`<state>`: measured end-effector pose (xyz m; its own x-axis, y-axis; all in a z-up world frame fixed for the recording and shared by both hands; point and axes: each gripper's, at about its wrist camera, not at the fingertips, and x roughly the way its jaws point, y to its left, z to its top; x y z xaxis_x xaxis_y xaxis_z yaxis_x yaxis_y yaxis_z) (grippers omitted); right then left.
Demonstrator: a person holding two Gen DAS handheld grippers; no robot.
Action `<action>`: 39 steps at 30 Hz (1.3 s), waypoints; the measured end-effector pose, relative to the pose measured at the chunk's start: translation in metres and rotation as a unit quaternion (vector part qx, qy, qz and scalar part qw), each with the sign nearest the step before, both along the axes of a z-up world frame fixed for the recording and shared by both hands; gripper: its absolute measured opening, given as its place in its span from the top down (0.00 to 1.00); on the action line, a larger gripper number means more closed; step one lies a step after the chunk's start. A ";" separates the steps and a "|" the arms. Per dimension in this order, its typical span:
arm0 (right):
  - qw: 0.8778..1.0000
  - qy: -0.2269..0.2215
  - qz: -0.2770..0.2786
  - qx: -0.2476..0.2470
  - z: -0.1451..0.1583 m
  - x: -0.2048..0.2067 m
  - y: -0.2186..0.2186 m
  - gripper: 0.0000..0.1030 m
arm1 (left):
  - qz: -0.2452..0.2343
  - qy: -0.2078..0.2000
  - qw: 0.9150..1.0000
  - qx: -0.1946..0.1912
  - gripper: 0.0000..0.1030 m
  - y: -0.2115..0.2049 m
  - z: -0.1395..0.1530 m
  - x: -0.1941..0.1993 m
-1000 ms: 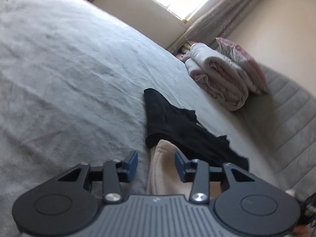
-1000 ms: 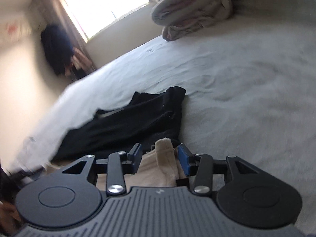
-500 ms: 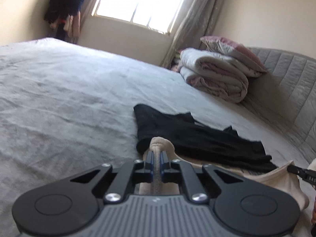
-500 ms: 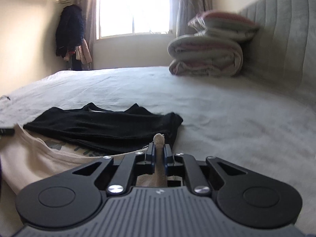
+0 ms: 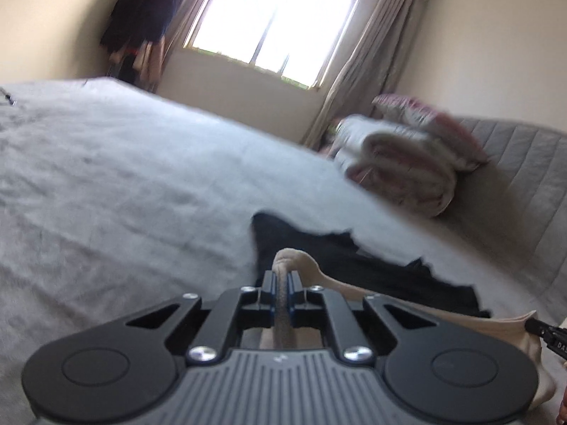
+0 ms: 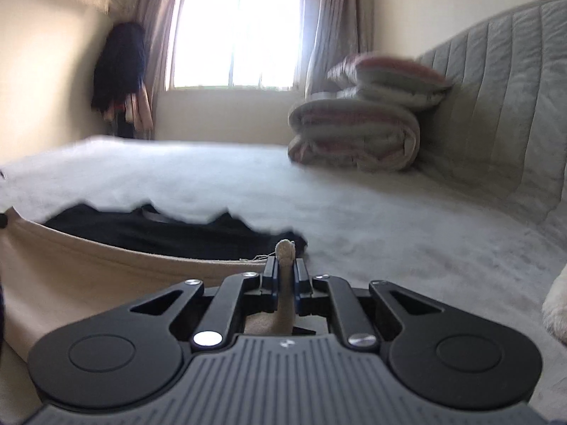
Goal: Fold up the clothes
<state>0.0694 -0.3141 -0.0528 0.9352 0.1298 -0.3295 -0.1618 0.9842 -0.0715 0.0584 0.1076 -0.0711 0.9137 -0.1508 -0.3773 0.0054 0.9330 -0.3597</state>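
Note:
A beige garment [image 5: 301,260] is pinched at one corner by my left gripper [image 5: 282,283], which is shut on the fabric. Its edge stretches right to the tip of the other gripper [image 5: 545,331] at the frame's right side. In the right wrist view my right gripper [image 6: 285,274] is shut on another corner of the same beige garment [image 6: 106,269], whose cloth spreads taut to the left. A black garment [image 5: 372,265] lies crumpled on the grey bed just beyond the beige one, also seen as the black garment [image 6: 159,230].
The grey bedspread [image 5: 124,184] stretches wide to the left and ahead. A stack of folded pink-white quilts [image 6: 358,134] and a pillow sits against the padded headboard [image 6: 496,106]. Dark clothes hang by the window [image 6: 120,71]. Something white and furry [image 6: 558,304] shows at the right edge.
Both grippers closed from open onto corners of the beige garment. Both views rolled level and tilted up, and the beige cloth now hangs stretched between the two grippers.

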 end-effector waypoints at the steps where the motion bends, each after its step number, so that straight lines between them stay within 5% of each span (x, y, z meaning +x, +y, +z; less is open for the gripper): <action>1: 1.000 0.017 0.001 -0.008 -0.003 0.006 0.003 0.90 | 0.003 0.021 1.000 -0.002 0.93 0.001 -0.003 0.006; 5: 0.998 0.064 -0.006 -0.028 -0.011 0.021 0.010 0.90 | 0.009 0.068 0.997 -0.031 0.84 0.010 -0.012 0.018; 11: 0.998 0.044 -0.027 -0.038 0.000 0.010 0.016 0.63 | 0.027 0.028 0.999 0.010 0.62 0.000 0.006 0.003; 16: 0.999 0.038 0.015 -0.024 0.008 -0.005 0.033 0.63 | -0.036 -0.008 0.999 0.029 0.50 -0.027 0.022 -0.010; 20: 0.996 0.068 0.052 -0.016 0.000 -0.004 0.048 0.63 | -0.115 0.019 0.992 0.057 0.36 -0.045 0.013 -0.010; 23: 0.993 0.104 0.050 -0.040 -0.015 0.001 0.050 0.62 | -0.138 0.042 0.987 0.065 0.35 -0.045 0.007 -0.007; 28: 0.994 0.103 0.024 -0.028 -0.005 -0.003 0.033 0.59 | -0.137 0.055 0.987 0.056 0.35 -0.035 0.009 -0.010; 32: 0.992 0.099 0.083 0.011 0.015 -0.026 0.047 0.59 | -0.173 0.033 0.984 0.032 0.35 -0.044 0.023 -0.023; 39: 0.975 0.124 0.181 -0.045 0.002 -0.063 0.108 0.59 | -0.260 0.048 0.957 0.122 0.34 -0.095 0.006 -0.038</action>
